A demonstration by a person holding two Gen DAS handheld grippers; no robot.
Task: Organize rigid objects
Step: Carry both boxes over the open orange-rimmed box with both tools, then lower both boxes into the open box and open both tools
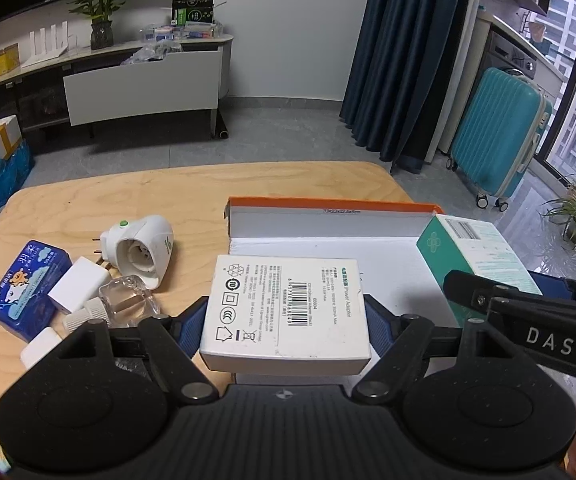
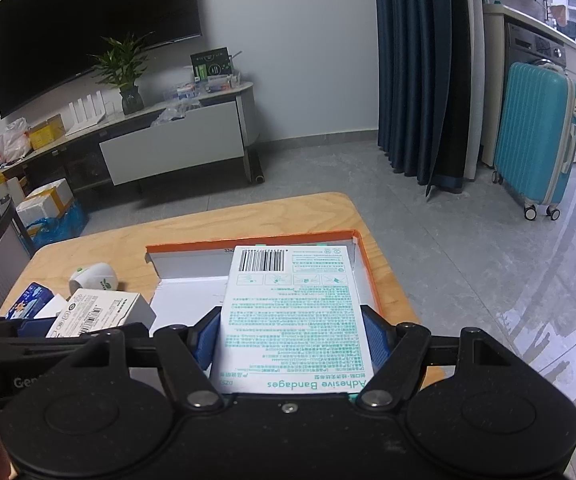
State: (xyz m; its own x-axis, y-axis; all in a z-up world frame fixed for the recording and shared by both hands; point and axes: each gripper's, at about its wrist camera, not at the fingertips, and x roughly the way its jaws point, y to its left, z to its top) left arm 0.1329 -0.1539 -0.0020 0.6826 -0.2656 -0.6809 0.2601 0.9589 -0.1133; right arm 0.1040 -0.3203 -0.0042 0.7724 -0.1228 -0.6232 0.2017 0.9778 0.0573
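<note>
My left gripper (image 1: pixel 286 316) pinches the white adapter box (image 1: pixel 286 312) by its sides, long axis pointing up-frame over the near-left edge of the orange-rimmed tray (image 1: pixel 327 203). My right gripper (image 2: pixel 291 336) clamps the bandage box (image 2: pixel 293 316) likewise, already above the tray's right half. Bare white floor lies ahead of both; the loose items stay lower left.

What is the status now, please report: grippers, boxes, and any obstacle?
Left gripper shut on power adapter box; right gripper shut on adhesive bandages box. Both over the orange tray. Tray floor bare, nothing blocking.
</note>
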